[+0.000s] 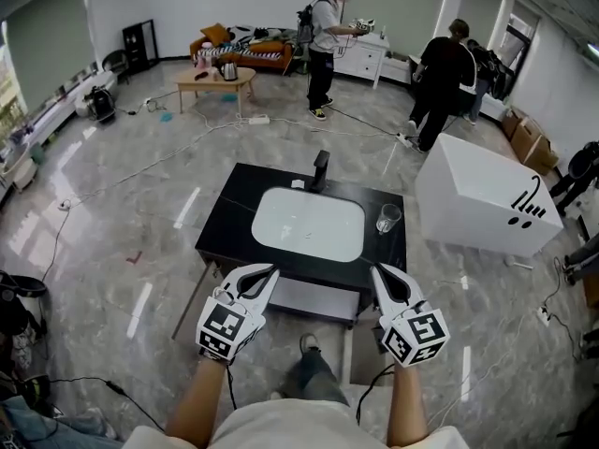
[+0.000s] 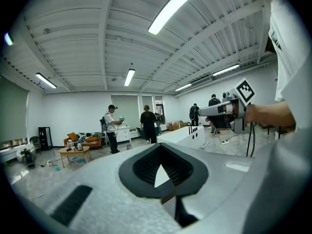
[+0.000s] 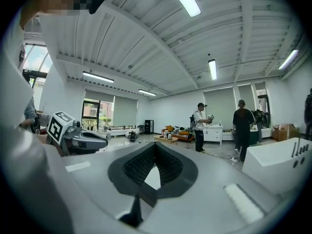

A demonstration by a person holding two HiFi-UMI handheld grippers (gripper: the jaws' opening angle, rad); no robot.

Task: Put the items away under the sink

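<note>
Big bright room with a glossy grey floor (image 1: 140, 204), and smack in the middle sits the black sink surface (image 1: 234, 215) with a white basin (image 1: 309, 224) sunk into it and a black faucet (image 1: 321, 169) at the far edge. Drinking glass (image 1: 388, 218) stands upright by the right edge, just beside the basin. A small white thing (image 1: 297, 184) lies at the far edge left of the faucet, can't tell what it is. Left claw (image 1: 270, 271) and right claw (image 1: 379, 271) both hover at the near edge, apart from the glass, jaws pressed together with nothing between them. Person (image 1: 328, 45) stands way back by a white cabinet (image 1: 363, 59).
</note>
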